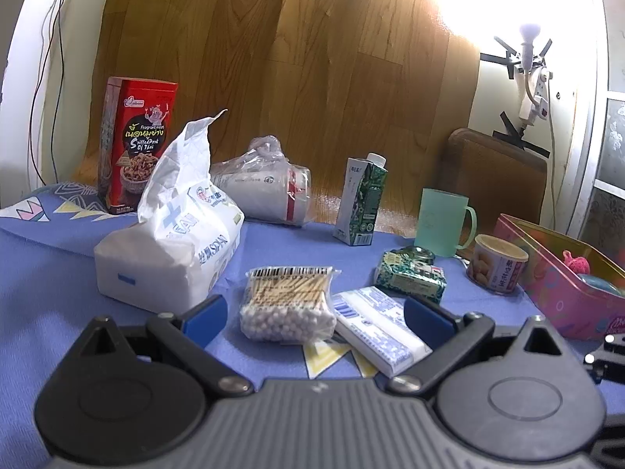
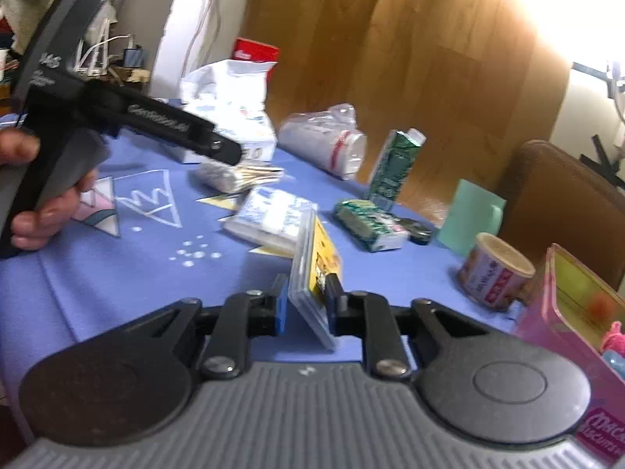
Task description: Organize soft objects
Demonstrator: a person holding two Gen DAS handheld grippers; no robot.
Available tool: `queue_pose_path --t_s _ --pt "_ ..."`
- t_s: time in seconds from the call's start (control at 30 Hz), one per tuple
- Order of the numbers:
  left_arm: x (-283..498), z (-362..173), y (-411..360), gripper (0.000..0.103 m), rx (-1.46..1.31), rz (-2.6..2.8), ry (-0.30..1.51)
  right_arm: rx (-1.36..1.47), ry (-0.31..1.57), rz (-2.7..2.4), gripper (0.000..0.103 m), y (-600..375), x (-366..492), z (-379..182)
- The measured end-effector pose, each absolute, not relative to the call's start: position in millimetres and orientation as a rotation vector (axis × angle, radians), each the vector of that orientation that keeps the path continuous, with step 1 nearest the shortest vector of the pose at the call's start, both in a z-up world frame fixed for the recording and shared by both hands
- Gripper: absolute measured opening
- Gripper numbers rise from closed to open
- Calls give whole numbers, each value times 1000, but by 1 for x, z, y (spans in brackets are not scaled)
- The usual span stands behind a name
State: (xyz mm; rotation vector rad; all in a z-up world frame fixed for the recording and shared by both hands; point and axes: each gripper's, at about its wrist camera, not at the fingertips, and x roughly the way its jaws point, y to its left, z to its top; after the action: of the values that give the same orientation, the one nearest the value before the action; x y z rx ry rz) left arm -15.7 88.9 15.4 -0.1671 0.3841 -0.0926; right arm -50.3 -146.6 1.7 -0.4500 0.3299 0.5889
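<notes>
My left gripper point(image 1: 314, 318) is open, its blue fingers on either side of a bag of cotton swabs point(image 1: 289, 303) and a small white-and-blue tissue pack point(image 1: 375, 328) on the blue cloth. A large open pack of white tissues point(image 1: 172, 246) lies to its left. My right gripper point(image 2: 306, 299) is shut on a flat clear packet with a yellow label point(image 2: 312, 269), held tilted above the cloth. The pink tin box point(image 2: 574, 312) with soft toys in it stands to the right. The left gripper also shows in the right wrist view point(image 2: 226, 152), over the swabs.
A red snack box point(image 1: 134, 144), bagged paper cups point(image 1: 269, 191), a green carton point(image 1: 361, 201), a mint mug point(image 1: 443, 221), a green pack point(image 1: 410, 277) and a small can point(image 1: 496, 267) stand around. A brown chair point(image 1: 496, 179) is behind the table.
</notes>
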Motion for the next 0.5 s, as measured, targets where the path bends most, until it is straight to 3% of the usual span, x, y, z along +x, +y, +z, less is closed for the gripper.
queue_pose_path --t_s 0.13,0.27,0.4,0.5 --pt "-15 15 88 100 -162 -95 386 -416 340 609 46 -146 -55 2" --pt "-14 15 89 100 -167 -104 390 -334 355 641 54 -152 -56 7" --pt "-14 15 89 101 -168 -102 398 -259 358 614 86 -159 -51 10" --pt "-13 15 88 102 -162 -103 405 -237 401 599 90 -162 -41 9"
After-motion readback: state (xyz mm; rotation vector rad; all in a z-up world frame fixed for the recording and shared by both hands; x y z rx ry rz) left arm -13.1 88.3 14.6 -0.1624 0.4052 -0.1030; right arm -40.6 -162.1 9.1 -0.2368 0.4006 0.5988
